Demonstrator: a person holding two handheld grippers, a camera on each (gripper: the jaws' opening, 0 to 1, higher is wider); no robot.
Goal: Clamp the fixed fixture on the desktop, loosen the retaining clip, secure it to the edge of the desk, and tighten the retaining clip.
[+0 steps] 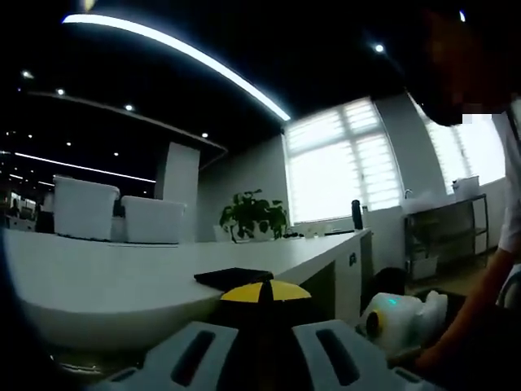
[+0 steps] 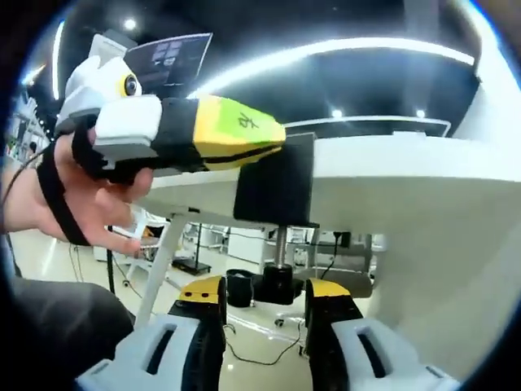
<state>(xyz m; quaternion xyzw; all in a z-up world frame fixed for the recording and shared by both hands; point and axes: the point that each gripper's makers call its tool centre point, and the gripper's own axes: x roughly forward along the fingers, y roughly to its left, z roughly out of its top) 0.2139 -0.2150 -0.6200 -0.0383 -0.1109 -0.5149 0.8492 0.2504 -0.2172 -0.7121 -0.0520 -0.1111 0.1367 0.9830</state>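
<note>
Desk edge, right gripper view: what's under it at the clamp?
Under the white desk edge the black clamp hangs, its threaded screw ending in a black knob between the right gripper tips. The left gripper covers the clamp's top.

Left claw (image 2: 273, 138): white body, black band, yellow tip; hand (image 2: 77, 199) black-strapped.

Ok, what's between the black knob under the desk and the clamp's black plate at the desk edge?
In the right gripper view, a threaded screw runs from the knob up to the plate. Nothing else sits in that stretch.
</note>
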